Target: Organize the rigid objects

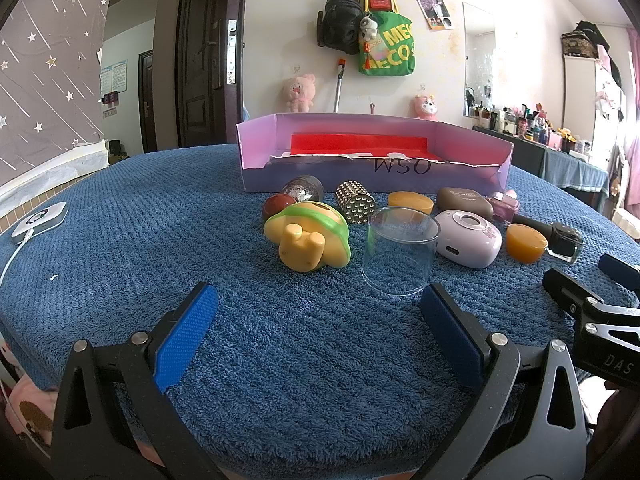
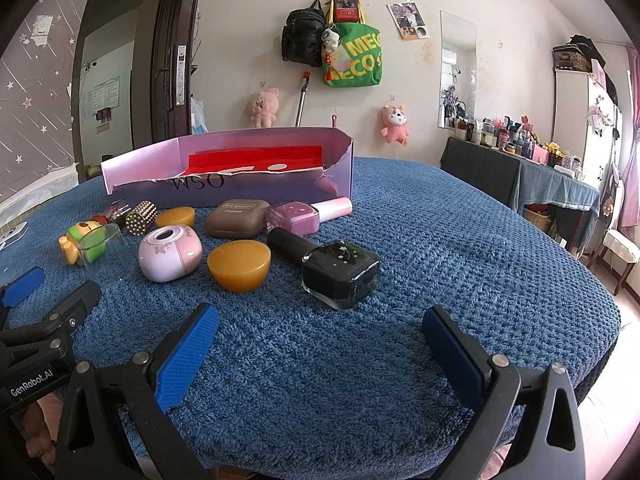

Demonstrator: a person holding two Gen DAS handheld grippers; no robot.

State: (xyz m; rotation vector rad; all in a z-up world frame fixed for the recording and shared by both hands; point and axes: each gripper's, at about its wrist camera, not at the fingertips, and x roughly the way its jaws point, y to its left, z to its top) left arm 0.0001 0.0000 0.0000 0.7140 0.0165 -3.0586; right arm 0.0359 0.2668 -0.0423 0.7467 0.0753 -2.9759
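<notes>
A purple cardboard box [image 1: 320,178] with a red lining stands open at the back of the blue towel; it also shows in the right wrist view [image 2: 280,192]. Small items lie in front of it: a yellow-green toy [image 1: 308,238], a clear cup [image 1: 400,256], a studded cylinder [image 1: 355,202], a pink round case [image 1: 468,238], an orange half-sphere [image 2: 239,265], a brown case [image 2: 238,219], a pink bottle [image 2: 294,218] and a black bottle [image 2: 340,274]. My left gripper [image 1: 318,334] is open and empty before the toy and cup. My right gripper [image 2: 320,346] is open and empty just before the black bottle.
A white device with a cable [image 1: 40,220] lies at the towel's left edge. A second orange piece [image 1: 410,202] and a red ball [image 1: 278,205] lie near the box. The towel's right edge [image 2: 592,300] drops off toward a cluttered side table [image 2: 520,160].
</notes>
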